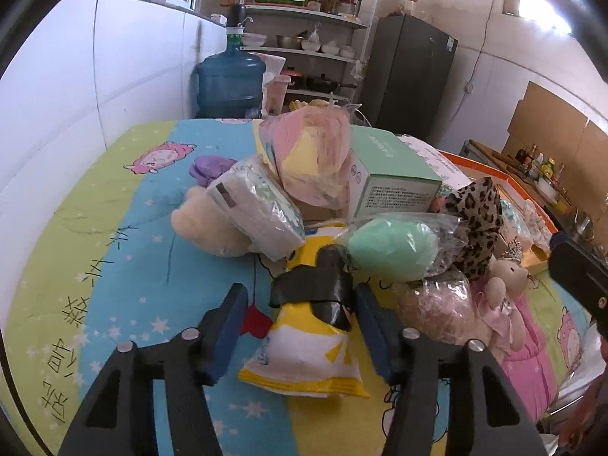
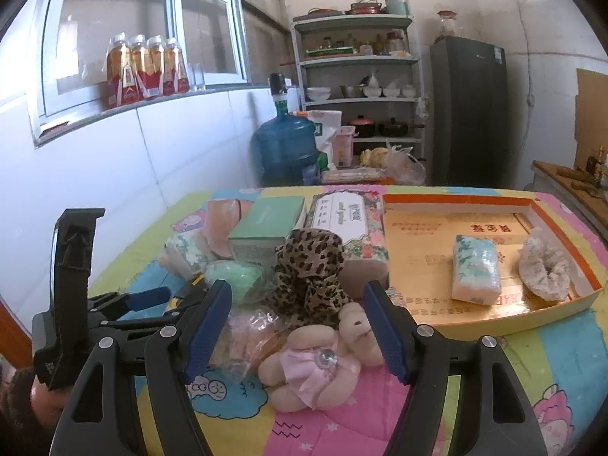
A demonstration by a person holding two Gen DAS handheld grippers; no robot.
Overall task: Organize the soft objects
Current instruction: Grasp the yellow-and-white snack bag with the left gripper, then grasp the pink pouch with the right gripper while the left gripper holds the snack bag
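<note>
Between the left gripper's [image 1: 300, 326] jaws: a flat packet [image 1: 304, 345], with a bagged sponge [image 1: 391, 249] just beyond the right jaw and a wrapped tissue pack [image 1: 258, 209] beyond the left one. Between the right gripper's [image 2: 296, 326] jaws: a small plush bear [image 2: 315, 368], behind it a patterned cloth [image 2: 307, 266]. Right of the right jaw, on the table: a shallow tray [image 2: 562, 304] holding a tissue packet [image 2: 475, 268].

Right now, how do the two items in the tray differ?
The tissue pack is a squared-off block with a teal leaf print; the scrunchie is a crumpled, pale ring. The pack lies near the tray's middle, the scrunchie by its right wall. Both look soft and rest apart.
</note>
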